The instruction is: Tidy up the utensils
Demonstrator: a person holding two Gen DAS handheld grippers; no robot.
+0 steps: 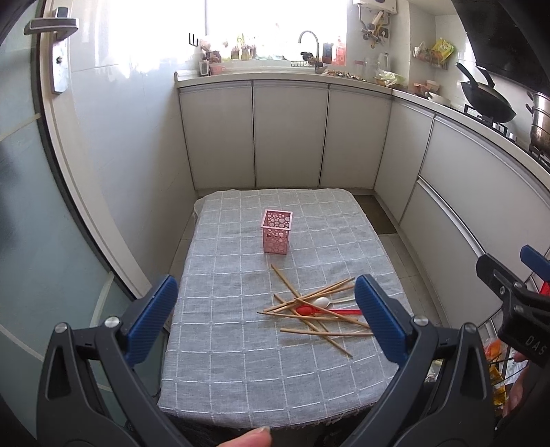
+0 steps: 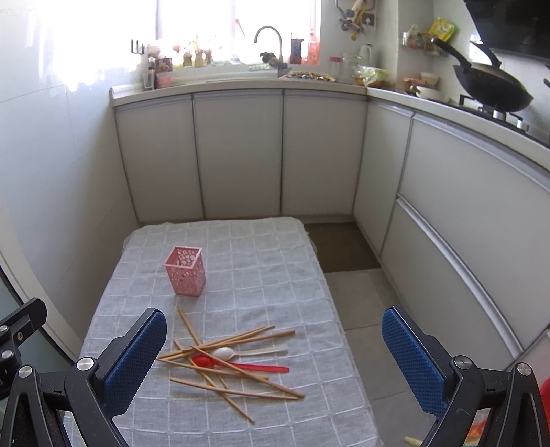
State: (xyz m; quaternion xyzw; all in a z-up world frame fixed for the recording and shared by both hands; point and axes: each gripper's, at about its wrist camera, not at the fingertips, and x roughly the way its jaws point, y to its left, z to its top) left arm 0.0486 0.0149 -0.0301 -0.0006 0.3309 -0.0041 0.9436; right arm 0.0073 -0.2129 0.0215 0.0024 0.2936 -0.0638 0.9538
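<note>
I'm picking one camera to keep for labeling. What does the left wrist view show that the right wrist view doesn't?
Only the left wrist view shows the door handle, a steel pot beside the wok, and a fingertip at the bottom edge. Only the right wrist view shows the brown floor mat in full. Both show the pink holder, the chopsticks, the white spoon, the red spoon and open tongs.

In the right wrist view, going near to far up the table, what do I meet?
Pile of chopsticks with the red spoon and white spoon tangled in it → bare tablecloth → upright pink holder → the table's far edge.
</note>
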